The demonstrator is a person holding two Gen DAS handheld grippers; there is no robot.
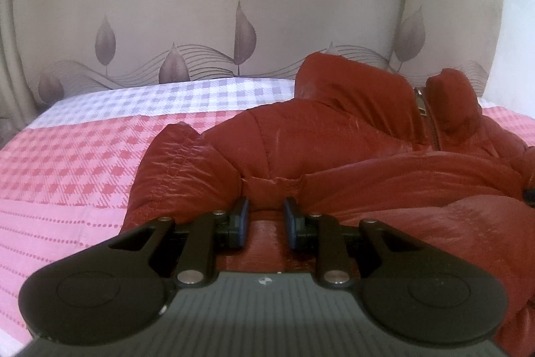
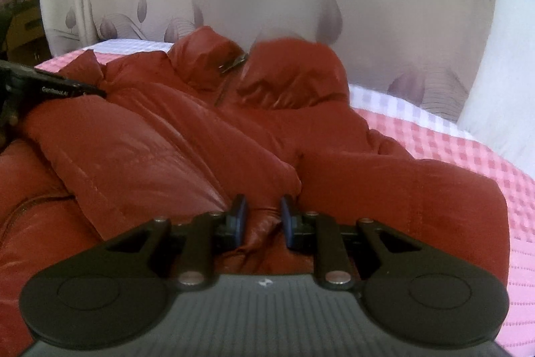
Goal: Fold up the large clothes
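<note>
2 grippers, left (image 1: 265,219) and right (image 2: 264,218), each pinch red jacket (image 1: 351,136) fabric between narrowly parted jaws.

A pink and white checked bedsheet (image 1: 67,163) is spread from 7 to 10 o'clock. At 12 o'clock, a beige headboard (image 1: 207,5) printed with leaves and text is seen.

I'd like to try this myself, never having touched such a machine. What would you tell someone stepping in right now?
Left tool: fingers pinching the red puffer jacket near its hem.
Right tool: likewise shut on jacket fabric at the near edge.
The jacket lies front up on the checked bedsheet, zipper closed, collar toward the headboard.
Done: both sleeves appear folded in.
Left: probably fold the hem toward the collar.
</note>
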